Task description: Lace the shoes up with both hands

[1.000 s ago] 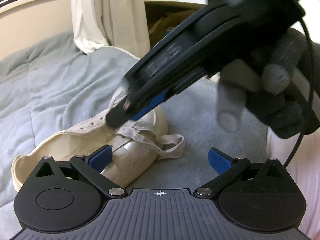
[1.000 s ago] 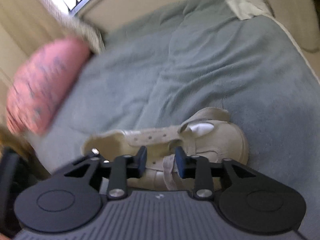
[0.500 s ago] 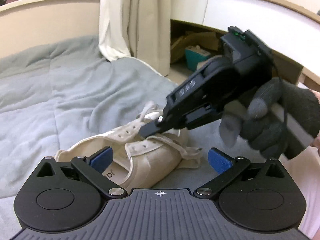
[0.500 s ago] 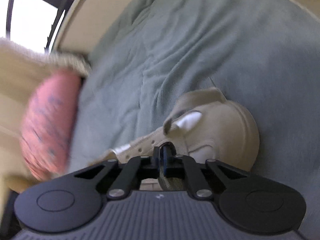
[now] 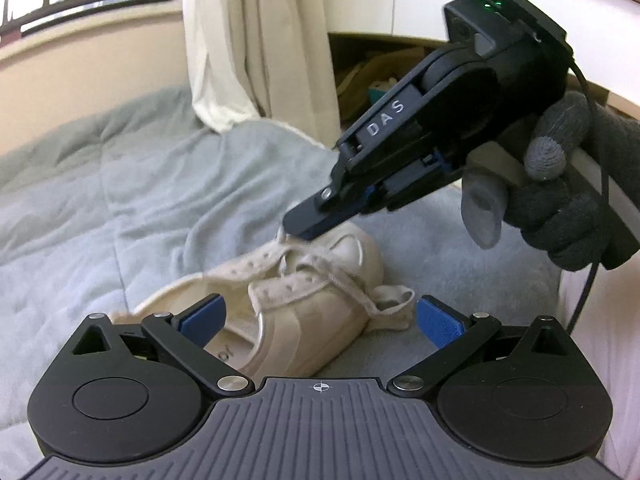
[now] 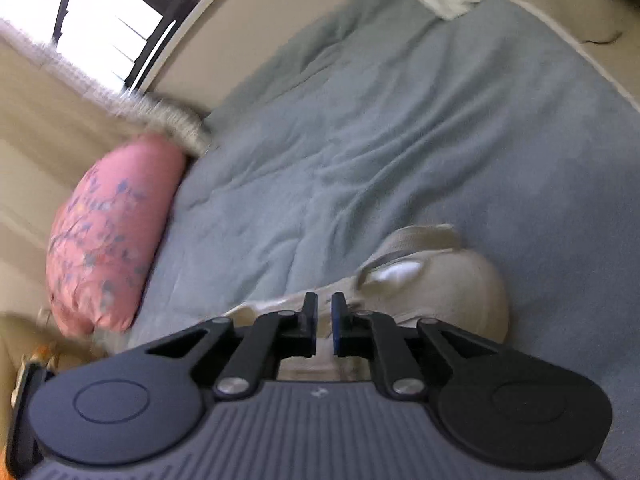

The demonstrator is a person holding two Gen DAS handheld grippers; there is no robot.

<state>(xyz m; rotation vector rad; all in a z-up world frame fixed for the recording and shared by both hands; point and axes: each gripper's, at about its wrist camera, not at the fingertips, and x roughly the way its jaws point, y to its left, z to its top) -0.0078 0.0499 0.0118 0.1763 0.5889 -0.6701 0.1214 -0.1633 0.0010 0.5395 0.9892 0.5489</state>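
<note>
The cream shoe (image 5: 304,304) lies on its side on the grey-blue blanket (image 5: 120,200), just ahead of the left gripper (image 5: 318,316), whose jaws stand wide apart and empty. The right gripper (image 5: 308,224) dips to the lace (image 5: 320,268) at the eyelets, jaws nearly together (whether they pinch lace, I cannot tell). Threading looks underway; next comes a steady pull while the left braces the shoe.

The shoe (image 5: 304,312) lies on the bed (image 5: 120,200), between the left claw's (image 5: 318,316) spread fingers. The right claw (image 5: 304,226) hangs over its laces (image 5: 340,280) (tips nearly closed). A pillow (image 6: 108,232) rests at the bed's far left.
</note>
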